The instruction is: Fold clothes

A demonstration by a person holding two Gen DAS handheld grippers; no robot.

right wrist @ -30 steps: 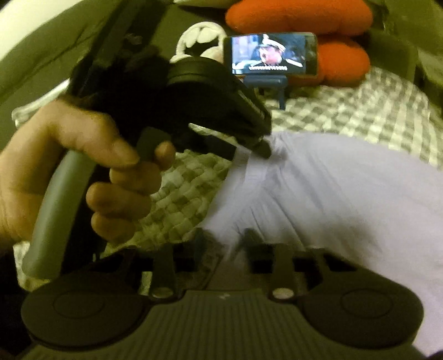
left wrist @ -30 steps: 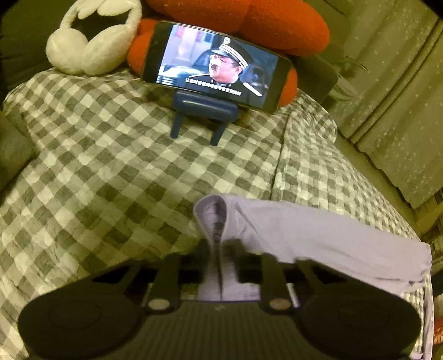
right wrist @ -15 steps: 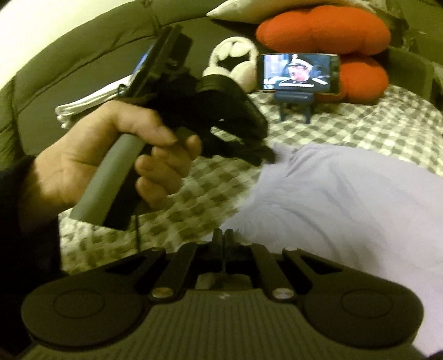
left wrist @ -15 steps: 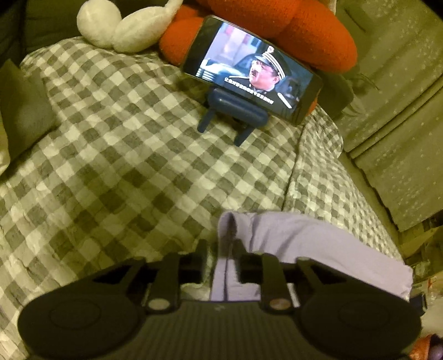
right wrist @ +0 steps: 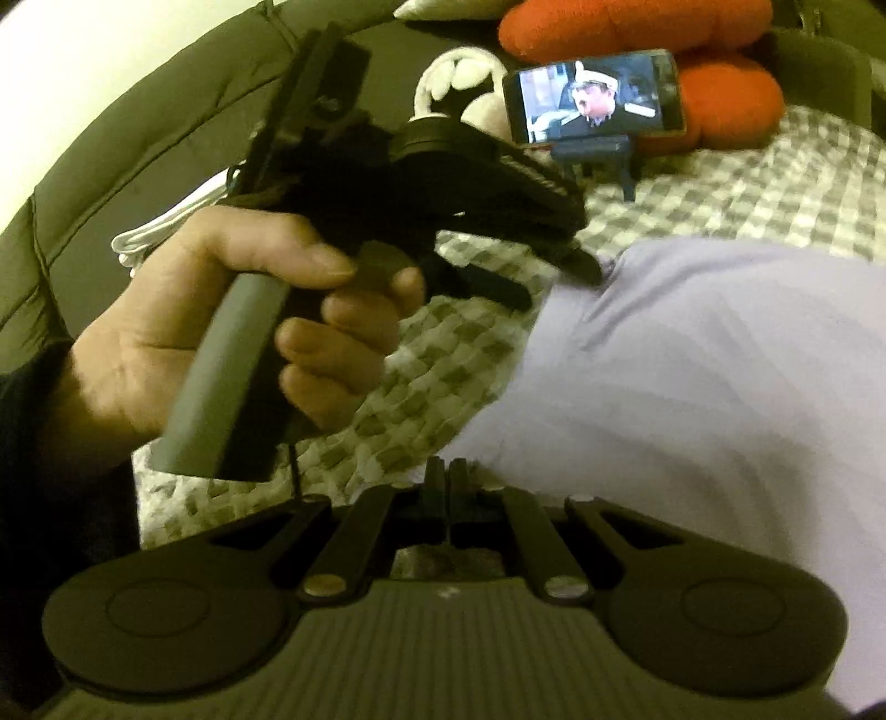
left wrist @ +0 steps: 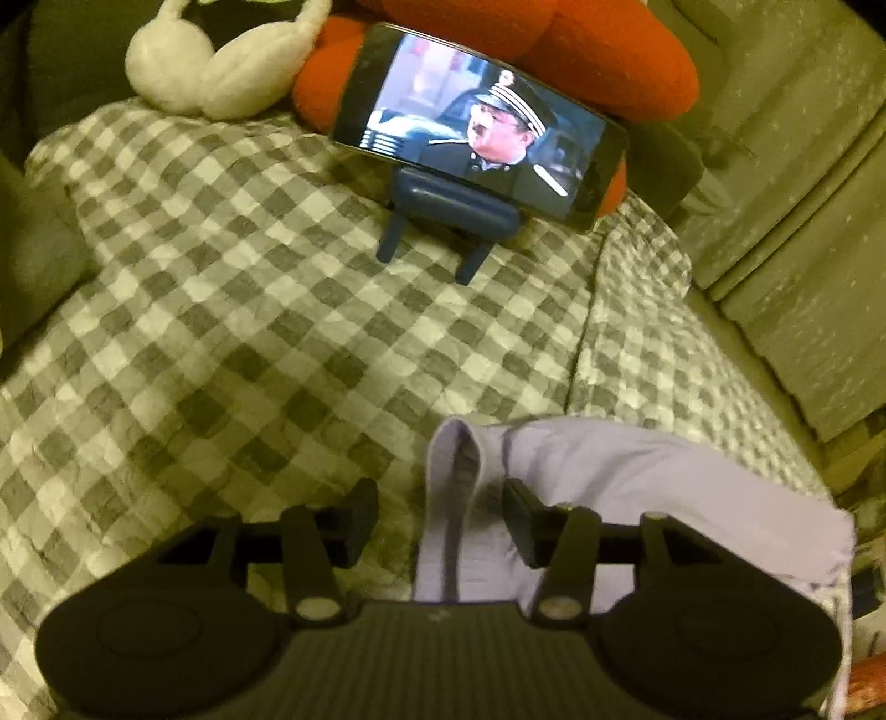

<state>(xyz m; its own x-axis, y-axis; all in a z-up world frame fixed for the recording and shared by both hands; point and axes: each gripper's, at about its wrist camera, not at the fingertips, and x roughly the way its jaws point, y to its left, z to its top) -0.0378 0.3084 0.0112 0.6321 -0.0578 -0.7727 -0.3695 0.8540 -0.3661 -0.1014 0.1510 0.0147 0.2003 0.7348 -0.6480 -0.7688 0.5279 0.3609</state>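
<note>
Garment (left wrist: 637,476), pale lilac, lies on the checked bedspread (left wrist: 249,332) toward the bed's right edge as seen from the left wrist cam, w/ one folded-up ridge of cloth standing at its left end. Left gripper (left wrist: 440,512): jaws opening, spread apart; the ridge sits between them, the right pad just beside the cloth, the left pad clear of it w/ bedspread showing in the gap. No pinch visible.

Right gripper (right wrist: 446,487): fingers pressed together at the garment's near-left edge, where lilac cloth meets bedspread. Can't tell whether any cloth is caught between the tips, too blurred.

From the right wrist cam, a hand (right wrist: 221,327) wraps the grey handle of the left gripper, dark sleeve at the wrist; that gripper's tips come down at the garment's far-left corner. Garment spreads wide across the right of this view, smooth, soft creases only.

At the bed's far edge: phone (left wrist: 479,124) playing video, landscape, tilted on a blue stand (left wrist: 451,213). Behind it an orange plush cushion (left wrist: 598,50); to its left a white plush toy (left wrist: 216,72). Olive curtain (left wrist: 803,221) past the right edge of the bed. Dark quilted headboard (right wrist: 138,122) at left in the right cam.
</note>
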